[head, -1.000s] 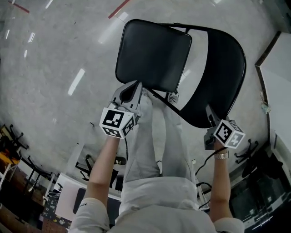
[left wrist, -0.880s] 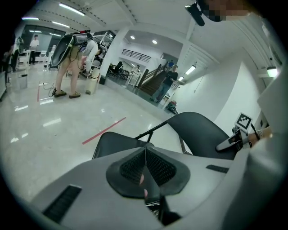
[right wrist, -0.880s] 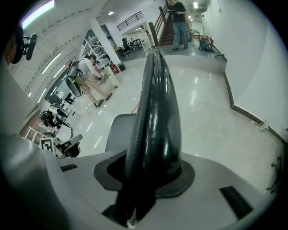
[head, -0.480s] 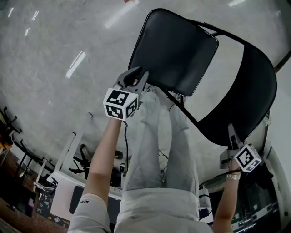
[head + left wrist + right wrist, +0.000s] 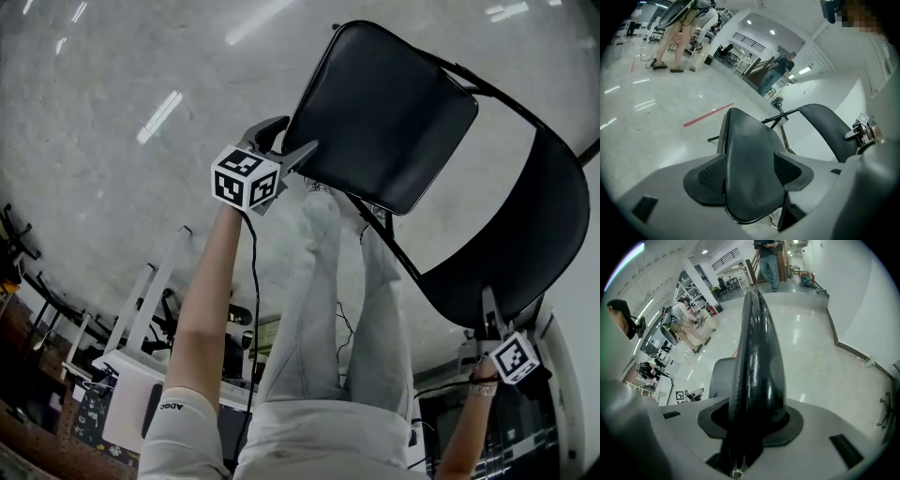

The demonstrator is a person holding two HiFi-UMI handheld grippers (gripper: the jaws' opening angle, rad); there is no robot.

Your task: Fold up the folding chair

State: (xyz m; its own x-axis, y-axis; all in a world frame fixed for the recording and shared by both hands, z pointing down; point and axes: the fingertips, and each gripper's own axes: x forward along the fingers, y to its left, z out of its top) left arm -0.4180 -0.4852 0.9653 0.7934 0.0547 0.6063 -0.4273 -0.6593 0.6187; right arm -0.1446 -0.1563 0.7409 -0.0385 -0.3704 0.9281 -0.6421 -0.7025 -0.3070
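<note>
Two claws meet one black folding chair [image 5: 450,159], which stands on a pale, glossy floor [image 5: 112,187] just beyond the person's legs [image 5: 319,300]. Its seat [image 5: 389,112] is a padded square with rounded corners and a smooth matte skin. A thin dark metal frame [image 5: 380,234] runs out from under the seat's near edge. To the right of the seat rises the backrest [image 5: 525,244], a broad curved panel with a slight shine, joined to the seat by the frame's tubes.

At the seat's near left corner sits the left claw [image 5: 295,134]. Its jaws have just been opening and now stand apart, with the seat's edge lying between them and neither pad pressing on it. To the right of the seat and nearer the person, the right claw [image 5: 489,305] is clamped on the backrest's top rim. In the right gripper view that rim runs edge-on between the jaws, with both pads tight against its two faces.
</note>
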